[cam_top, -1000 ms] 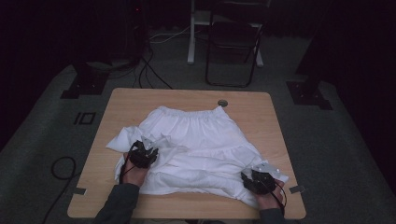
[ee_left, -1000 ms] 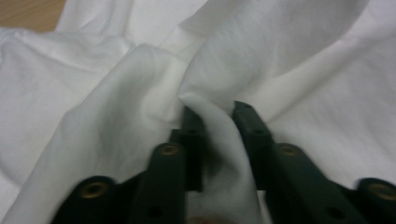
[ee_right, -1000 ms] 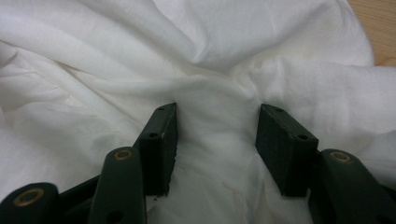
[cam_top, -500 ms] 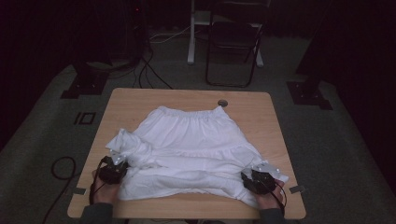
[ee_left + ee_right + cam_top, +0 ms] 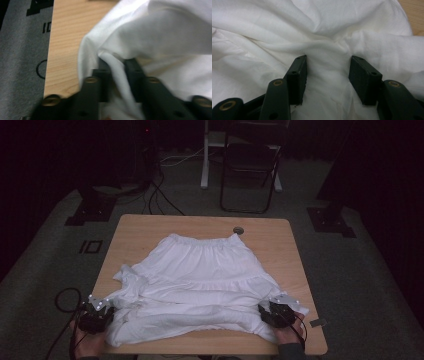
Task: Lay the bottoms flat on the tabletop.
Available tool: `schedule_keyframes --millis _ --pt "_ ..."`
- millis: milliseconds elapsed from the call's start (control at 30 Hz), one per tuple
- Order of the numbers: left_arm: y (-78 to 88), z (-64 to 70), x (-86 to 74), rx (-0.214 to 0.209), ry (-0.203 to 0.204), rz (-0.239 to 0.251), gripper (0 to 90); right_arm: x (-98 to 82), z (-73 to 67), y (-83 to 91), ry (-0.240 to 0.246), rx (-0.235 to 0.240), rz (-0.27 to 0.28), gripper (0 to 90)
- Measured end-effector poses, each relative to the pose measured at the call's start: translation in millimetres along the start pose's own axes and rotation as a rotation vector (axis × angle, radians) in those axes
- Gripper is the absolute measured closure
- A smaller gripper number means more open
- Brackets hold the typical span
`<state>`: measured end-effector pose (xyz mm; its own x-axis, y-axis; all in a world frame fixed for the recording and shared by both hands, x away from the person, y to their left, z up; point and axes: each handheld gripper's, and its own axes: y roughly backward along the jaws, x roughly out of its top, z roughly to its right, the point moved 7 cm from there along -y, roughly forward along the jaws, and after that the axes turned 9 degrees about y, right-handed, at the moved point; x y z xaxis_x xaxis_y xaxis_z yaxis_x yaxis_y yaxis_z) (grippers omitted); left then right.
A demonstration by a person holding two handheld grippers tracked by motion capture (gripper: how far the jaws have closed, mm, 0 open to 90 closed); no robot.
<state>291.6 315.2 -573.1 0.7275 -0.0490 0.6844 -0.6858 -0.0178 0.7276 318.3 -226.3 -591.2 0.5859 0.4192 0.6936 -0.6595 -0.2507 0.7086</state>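
Fingers of the left gripper (image 5: 116,75) stand narrow with a ridge of the white skirt (image 5: 200,285) between them, having just been opening, so the pads may no longer pinch it; fingers of the right gripper (image 5: 328,80) stand wider, set down on bunched hem with cloth bulging between, not clamped; the skirt lies spread on the counter (image 5: 145,227), waistband at the far side, both grippers at its near corners; risk, as I judge it: the left corner slips free and the fold goes lopsided.
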Motion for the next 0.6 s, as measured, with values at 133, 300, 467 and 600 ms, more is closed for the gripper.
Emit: schedule_keyframes --millis 133,300,467,600 --pt "17.3 4.3 14.0 -0.047 0.009 0.083 56.0 -0.1 0.0 0.0 0.0 -0.001 0.0 48.1" --pt "33.3 15.4 32.1 -0.113 0.003 0.158 49.6 -0.1 0.0 0.0 0.0 -0.001 0.002 48.1" --pt "25.0 40.7 55.4 -0.149 -0.043 0.179 49.0 -0.2 -0.1 0.0 0.001 -0.002 0.004 48.1" --pt "2.0 66.1 73.3 -0.163 -0.11 0.154 48.8 -0.3 -0.1 0.0 0.0 -0.002 0.005 48.1"
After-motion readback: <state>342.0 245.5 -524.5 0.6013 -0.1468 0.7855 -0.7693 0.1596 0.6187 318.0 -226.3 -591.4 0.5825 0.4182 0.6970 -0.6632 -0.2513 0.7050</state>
